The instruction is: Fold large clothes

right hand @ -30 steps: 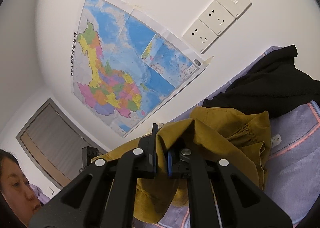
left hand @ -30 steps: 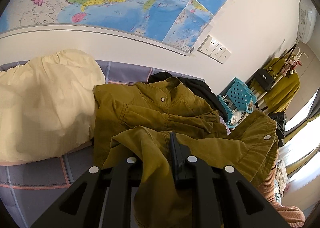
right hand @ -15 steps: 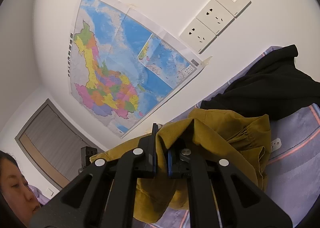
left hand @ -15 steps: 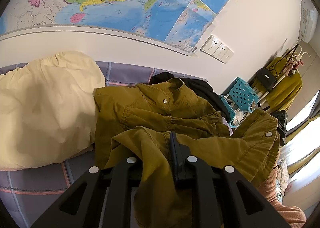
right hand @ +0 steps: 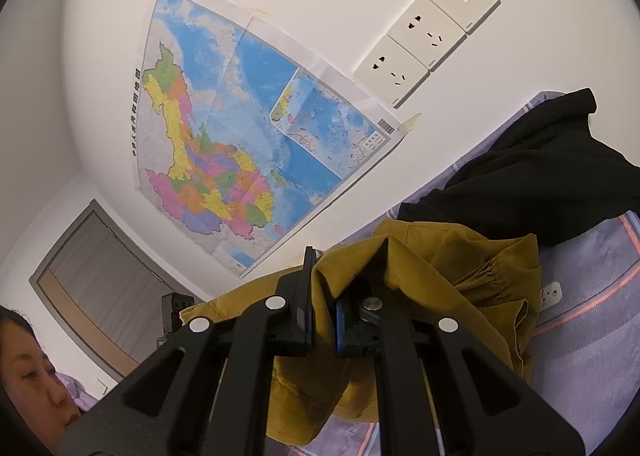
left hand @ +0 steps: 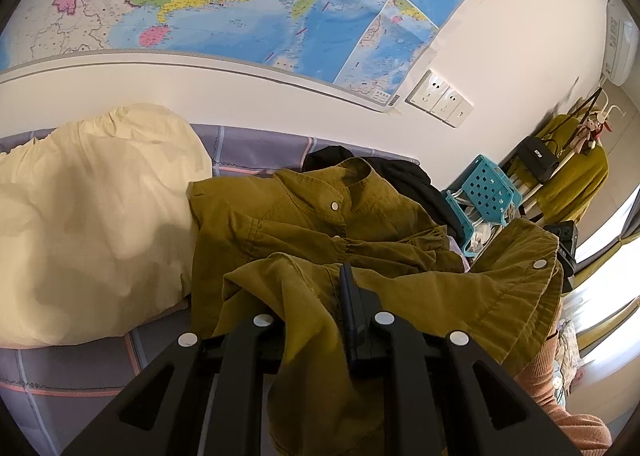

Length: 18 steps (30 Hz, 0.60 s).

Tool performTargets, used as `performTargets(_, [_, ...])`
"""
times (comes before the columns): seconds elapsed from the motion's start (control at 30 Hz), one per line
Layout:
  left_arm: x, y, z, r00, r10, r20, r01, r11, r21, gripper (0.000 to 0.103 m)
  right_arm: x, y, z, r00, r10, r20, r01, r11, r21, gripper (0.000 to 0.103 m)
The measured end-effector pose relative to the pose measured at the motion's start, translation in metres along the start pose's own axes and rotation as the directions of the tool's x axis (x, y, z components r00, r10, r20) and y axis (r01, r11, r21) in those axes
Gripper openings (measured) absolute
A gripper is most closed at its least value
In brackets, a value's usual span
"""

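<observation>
An olive-green button shirt (left hand: 320, 224) lies crumpled on the bed, collar toward the wall. My left gripper (left hand: 320, 296) is shut on a fold of the shirt; cloth drapes over its left finger and hides it. The shirt's hem with a white button (left hand: 540, 265) is lifted at the right. My right gripper (right hand: 322, 296) is shut on another part of the olive shirt (right hand: 440, 276), which hangs over both fingers above the bed.
A cream pillow (left hand: 88, 216) lies at the left on the purple plaid bedsheet (left hand: 60, 372). A black garment (right hand: 540, 176) lies behind the shirt by the wall. A teal basket (left hand: 484, 192) and a clothes rack (left hand: 568, 168) stand at the right. A person's face (right hand: 28, 372) is at lower left.
Both grippers have drifted slightly with the shirt still held; the view shifted a little toward the wall. Nothing was let go.
</observation>
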<state>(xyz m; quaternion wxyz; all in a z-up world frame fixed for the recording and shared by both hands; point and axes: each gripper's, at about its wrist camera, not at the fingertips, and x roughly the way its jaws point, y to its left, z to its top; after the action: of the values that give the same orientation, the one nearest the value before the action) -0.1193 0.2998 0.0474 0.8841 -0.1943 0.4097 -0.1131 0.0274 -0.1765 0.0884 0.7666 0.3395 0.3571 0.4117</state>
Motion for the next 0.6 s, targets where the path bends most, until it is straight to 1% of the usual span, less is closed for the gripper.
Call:
performTargets(0.23, [0.0016,-0.0003,0.0003,1.000,0.005,0.001,-0.005,1.000,-0.004,0.015,0.0041,-0.0028,0.0030,1.000,-0.008,-0.001,0.008,1.000,0.003,0.008])
performTargets(0.6, [0.0085,-0.0030,0.0027,0.999,0.041,0.002,-0.041,0.999,0.014,0.015,0.0061,-0.0051,0.0021,1.000,-0.014,-0.001,0.014,1.000,0.015,0.008])
